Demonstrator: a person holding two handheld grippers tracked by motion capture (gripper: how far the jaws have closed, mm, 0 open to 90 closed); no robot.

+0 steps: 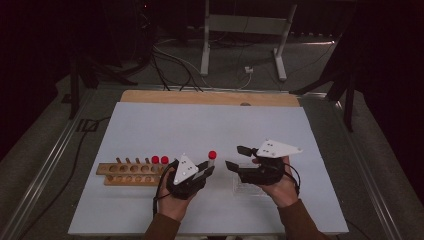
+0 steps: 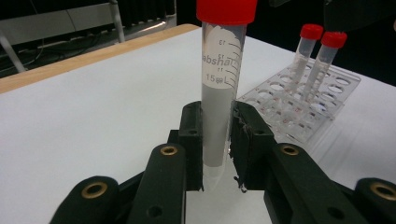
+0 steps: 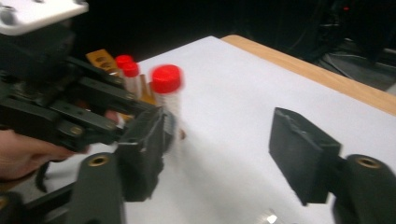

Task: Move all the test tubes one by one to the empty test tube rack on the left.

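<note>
The left gripper (image 1: 206, 169) was clamped on an upright tube (image 1: 212, 159), its two black jaws pressed against the tube's lower part, and it pointed forward and to the right from the left hand (image 1: 172, 200). The right gripper (image 1: 238, 157) pointed left toward it with its jaws spread apart and nothing between them. Both forearms came in from the near edge, the right hand (image 1: 282, 187) cupping its gripper from below, and the two grippers were near each other but apart.

Table (image 1: 210, 125): pale blue-grey top with a wooden edge strip at the far side; wooden tube rack (image 1: 131, 174) lies front-left; clear plastic rack (image 2: 322, 100) lies front-right.
</note>
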